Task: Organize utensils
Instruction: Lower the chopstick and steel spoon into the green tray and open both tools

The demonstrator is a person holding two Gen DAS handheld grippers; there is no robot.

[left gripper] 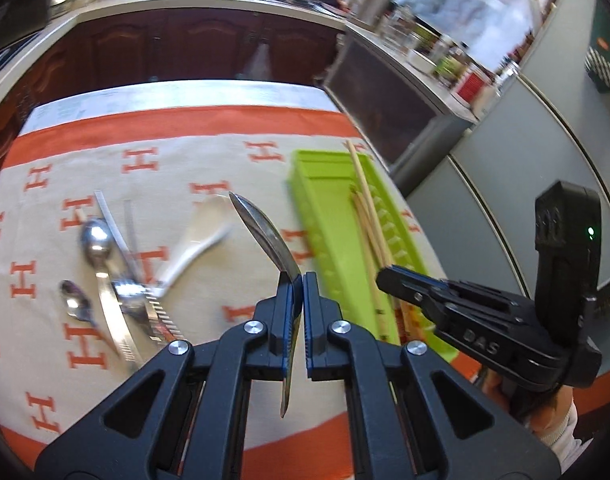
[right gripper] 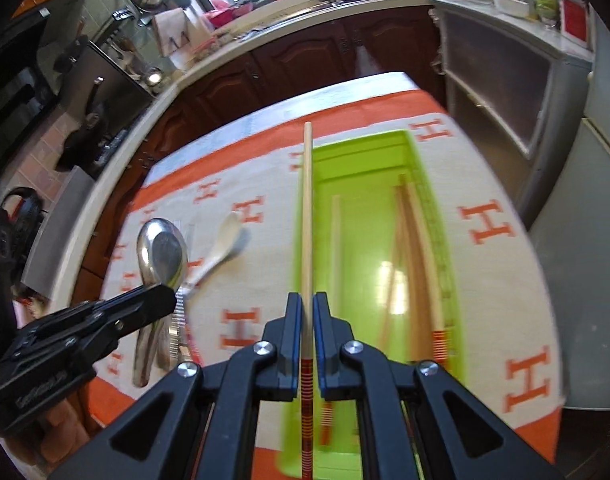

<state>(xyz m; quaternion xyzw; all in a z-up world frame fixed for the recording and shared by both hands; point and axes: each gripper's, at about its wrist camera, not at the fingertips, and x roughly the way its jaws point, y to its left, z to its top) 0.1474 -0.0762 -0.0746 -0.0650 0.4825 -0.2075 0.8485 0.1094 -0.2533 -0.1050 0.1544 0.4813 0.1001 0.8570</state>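
Green tray (right gripper: 409, 148) lies lengthwise on the table's right side, several chopsticks (right gripper: 417, 248) inside it; right gripper (right gripper: 308, 304) is clamped on a single chopstick (right gripper: 307, 208) held above the tray's left wall, its red-banded end between the pads; left gripper (left gripper: 297, 280) is clenched on the handle of a steel spoon (left gripper: 261, 232), bowl raised above the cloth; left of the tray, a white ceramic spoon (left gripper: 193, 252) and a blurred pile of metal cutlery (left gripper: 117, 280) rest on the orange-and-cream patterned tablecloth (left gripper: 209, 128).
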